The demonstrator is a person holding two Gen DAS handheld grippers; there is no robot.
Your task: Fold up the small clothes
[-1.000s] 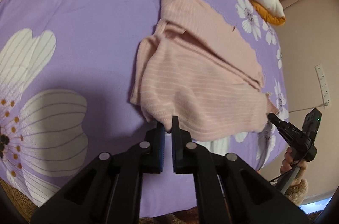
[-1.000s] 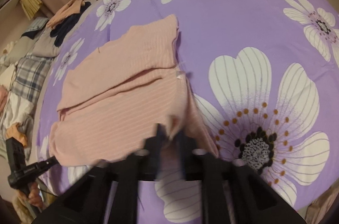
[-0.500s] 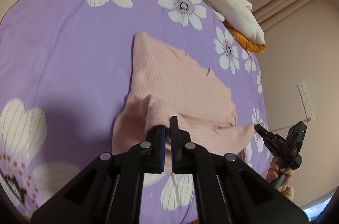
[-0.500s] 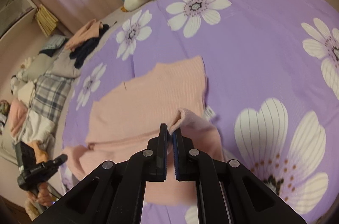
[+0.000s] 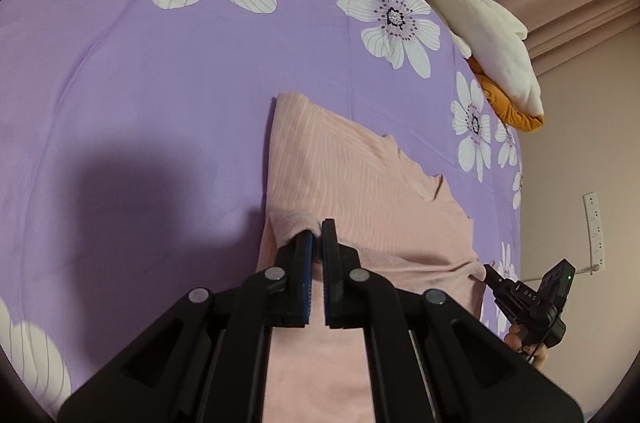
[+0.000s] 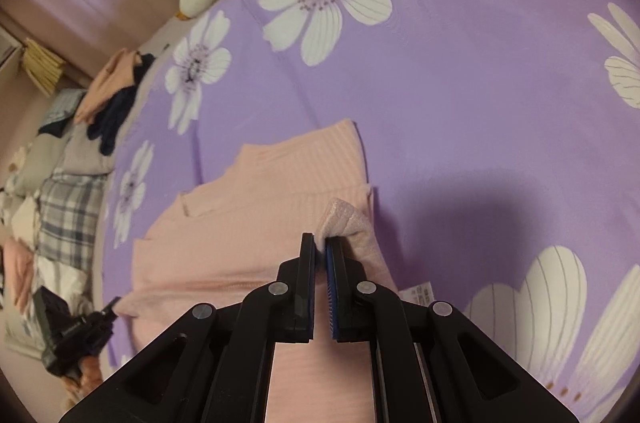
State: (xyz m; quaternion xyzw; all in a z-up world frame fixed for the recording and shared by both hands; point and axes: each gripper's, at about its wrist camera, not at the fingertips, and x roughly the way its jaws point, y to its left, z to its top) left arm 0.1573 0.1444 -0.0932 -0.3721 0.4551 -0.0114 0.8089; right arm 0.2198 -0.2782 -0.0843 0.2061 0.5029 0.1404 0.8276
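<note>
A small pink ribbed garment (image 5: 352, 179) lies on the purple flowered bedspread (image 5: 160, 83); it also shows in the right wrist view (image 6: 256, 223). My left gripper (image 5: 316, 235) is shut on one lifted corner of its near edge. My right gripper (image 6: 320, 247) is shut on the other lifted corner (image 6: 344, 219). The held edge hangs raised over the flat far half. Each gripper shows in the other's view, the right one (image 5: 528, 303) at the garment's right end, the left one (image 6: 76, 335) at its left end. A white care label (image 6: 420, 293) pokes out.
A white and orange plush toy (image 5: 480, 23) lies at the bed's far edge. A pile of other clothes (image 6: 60, 151), plaid, navy and pink, lies beyond the bed's left side. A wall socket (image 5: 594, 227) is on the right wall.
Both grippers have carried the garment's near edge up and forward over the far half. The views have tilted up, showing more of the bed's far side.
</note>
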